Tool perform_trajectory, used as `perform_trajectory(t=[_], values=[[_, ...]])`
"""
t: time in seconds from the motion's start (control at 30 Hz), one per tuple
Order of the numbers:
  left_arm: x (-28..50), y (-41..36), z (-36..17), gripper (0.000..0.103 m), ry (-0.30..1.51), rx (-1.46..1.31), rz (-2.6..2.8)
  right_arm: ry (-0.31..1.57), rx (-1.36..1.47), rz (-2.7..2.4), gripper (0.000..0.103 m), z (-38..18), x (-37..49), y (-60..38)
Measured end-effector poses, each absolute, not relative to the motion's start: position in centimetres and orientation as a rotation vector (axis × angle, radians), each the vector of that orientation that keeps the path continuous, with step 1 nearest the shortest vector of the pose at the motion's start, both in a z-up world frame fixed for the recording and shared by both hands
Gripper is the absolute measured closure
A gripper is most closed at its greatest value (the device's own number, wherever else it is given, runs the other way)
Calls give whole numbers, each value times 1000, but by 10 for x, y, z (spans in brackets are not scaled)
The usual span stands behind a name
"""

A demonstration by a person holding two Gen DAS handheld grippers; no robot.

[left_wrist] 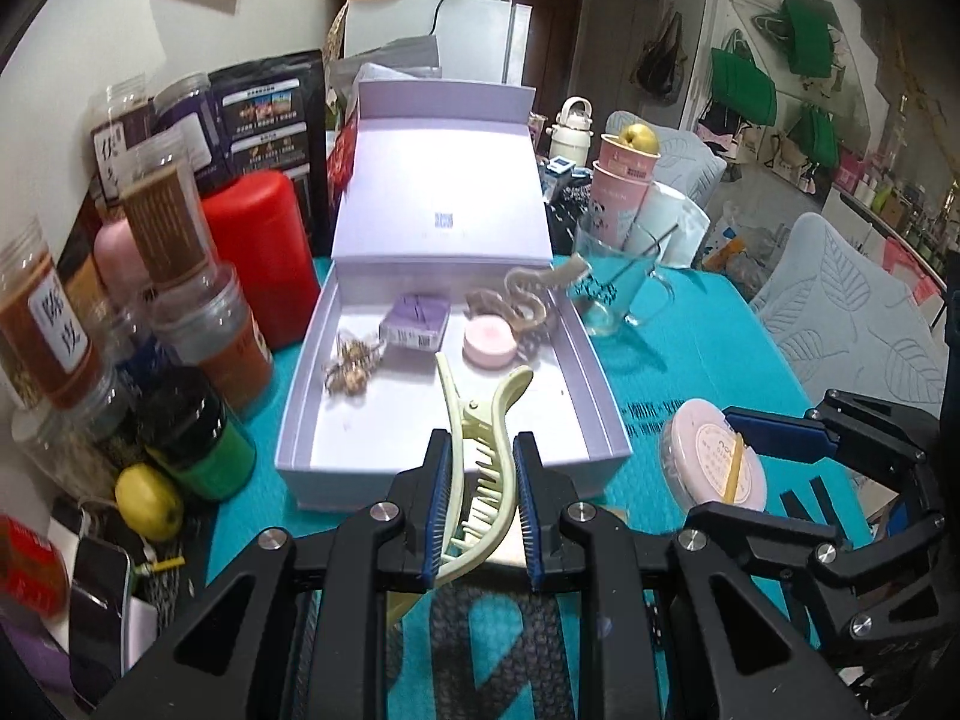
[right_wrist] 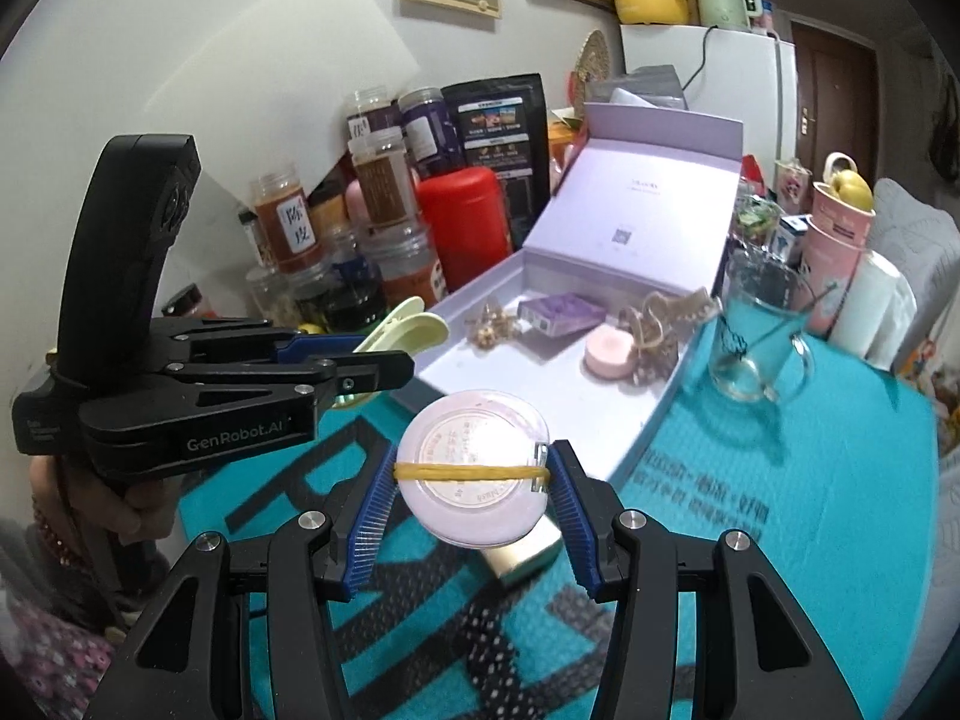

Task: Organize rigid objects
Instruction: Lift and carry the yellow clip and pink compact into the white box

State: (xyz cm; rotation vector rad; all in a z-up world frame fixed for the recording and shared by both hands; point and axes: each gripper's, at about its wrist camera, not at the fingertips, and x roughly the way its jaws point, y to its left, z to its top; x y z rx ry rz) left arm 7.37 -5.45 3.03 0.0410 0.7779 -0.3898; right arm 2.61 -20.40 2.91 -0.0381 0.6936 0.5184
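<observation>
The left claw (left_wrist: 480,498) is clamped on a pale green plastic hair clip (left_wrist: 480,450), long axis pointing at twelve o'clock toward the open lilac cardboard box (left_wrist: 312,420), nearer. The right claw (right_wrist: 474,492) grips a round pink banded case (right_wrist: 474,468); the box lies at one o'clock.

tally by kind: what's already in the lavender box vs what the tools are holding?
In the lavender box:
hair claw clips: 1 beige
pink round cases: 1
purple packs: 1
dried flower bunches: 1
In the tools:
green hair clip: 1, left tool
round pink tin: 1, right tool
Total: 6
</observation>
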Motion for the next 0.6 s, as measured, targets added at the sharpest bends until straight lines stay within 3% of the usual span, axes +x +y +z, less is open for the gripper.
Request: perform_trajectory(t=[0.6], values=[[137, -63, 47, 82, 740, 51, -425, 612, -60, 468, 52, 58, 90, -212]])
